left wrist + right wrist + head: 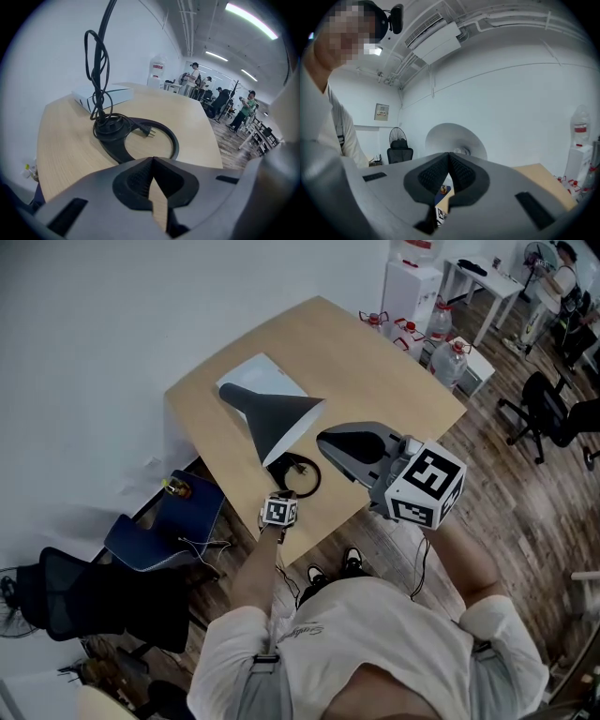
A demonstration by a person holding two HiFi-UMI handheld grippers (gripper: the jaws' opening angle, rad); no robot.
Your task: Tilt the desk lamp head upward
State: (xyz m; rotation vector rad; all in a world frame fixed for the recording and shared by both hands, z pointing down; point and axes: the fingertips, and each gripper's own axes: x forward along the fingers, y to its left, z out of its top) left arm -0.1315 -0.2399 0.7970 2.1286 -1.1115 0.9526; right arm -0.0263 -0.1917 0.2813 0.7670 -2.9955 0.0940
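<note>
Lamp head [274, 416] being held over tabletop [394, 381], open face being turned toward right tongs [322, 439]. Ring base [111, 146] being seen just beyond left tongs [152, 161], close to near edge. Cord [96, 70] being carried wound round stem, plug [148, 132] lying inside ring. Box [105, 96] lying far left. Both tongs being kept together, nothing gripped; right tongs being raised at head's level, apart from it.

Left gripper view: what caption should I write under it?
Shut left claw near the desk lamp's ring base, cord coiled on it.
</note>
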